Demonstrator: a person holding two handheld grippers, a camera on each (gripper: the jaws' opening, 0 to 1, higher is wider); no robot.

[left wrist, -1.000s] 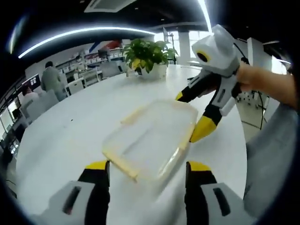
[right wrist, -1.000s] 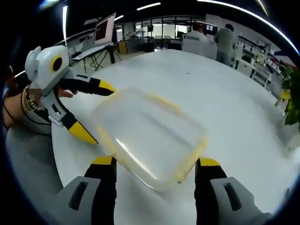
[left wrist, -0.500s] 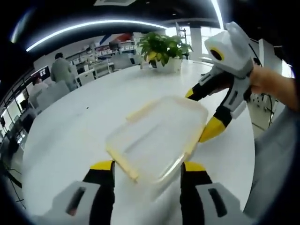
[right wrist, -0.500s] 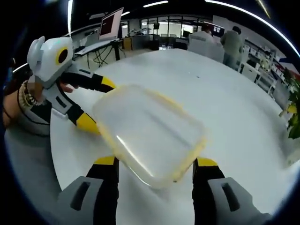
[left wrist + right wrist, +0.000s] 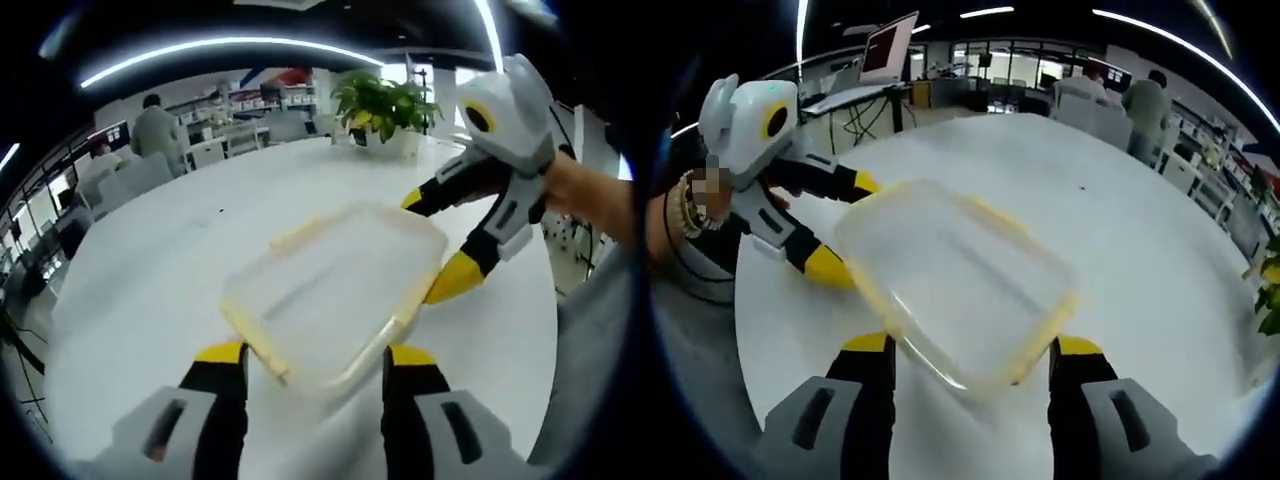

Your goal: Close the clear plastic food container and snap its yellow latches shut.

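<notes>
- The clear plastic food container (image 5: 335, 290) lies on the white tabletop (image 5: 150, 290), near the tabletop's edge closest to the person, with its lid down on top.
- It is a shallow rectangle with rounded corners; the lid is frosted and translucent with a faint raised panel, and a pale yellow band runs around its rim.
- Yellow latches (image 5: 258, 350) show as strips along its sides; whether they are snapped down cannot be told.
- The left claw (image 5: 312, 362) is wide open, its two yellow-tipped jaws standing either side of the container's near corner, holding nothing.
- The right claw (image 5: 970, 352) is likewise spread wide, its jaws flanking the container's opposite corner, empty.
- In the left gripper view, the right claw's jaws lie just beside the container's far corner; contact is unclear.
- A potted plant (image 5: 385, 108) stands at the tabletop's far edge.
- People (image 5: 155, 128) stand beyond the tabletop.
</notes>
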